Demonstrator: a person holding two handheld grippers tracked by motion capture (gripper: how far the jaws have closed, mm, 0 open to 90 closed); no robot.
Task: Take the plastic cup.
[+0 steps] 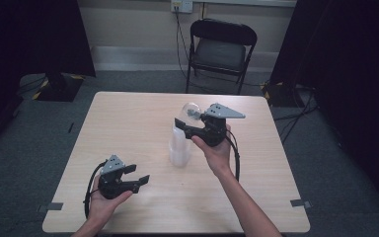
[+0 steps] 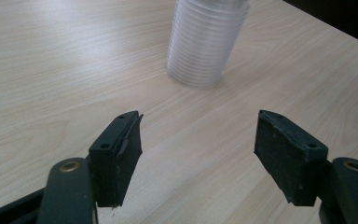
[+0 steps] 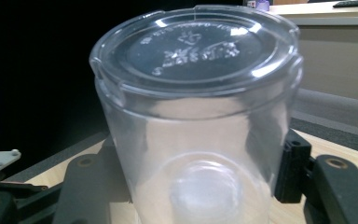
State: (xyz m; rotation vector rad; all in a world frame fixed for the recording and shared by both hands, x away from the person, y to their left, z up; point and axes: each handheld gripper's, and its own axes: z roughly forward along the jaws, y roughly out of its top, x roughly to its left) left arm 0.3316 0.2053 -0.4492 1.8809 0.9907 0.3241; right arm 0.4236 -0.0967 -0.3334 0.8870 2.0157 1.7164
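Two grippers work near a stack of clear cups (image 1: pixel 179 147) that stands upright on the wooden table (image 1: pixel 128 123). Right of the stack and above its top, the right gripper (image 1: pixel 183 124) has its jaws clamped on a single clear cup (image 1: pixel 191 112), held bottom-outward just over the stack. Near the stack's left, toward the person, the left gripper (image 1: pixel 140 176) rests low with jaws wide apart and nothing between them.
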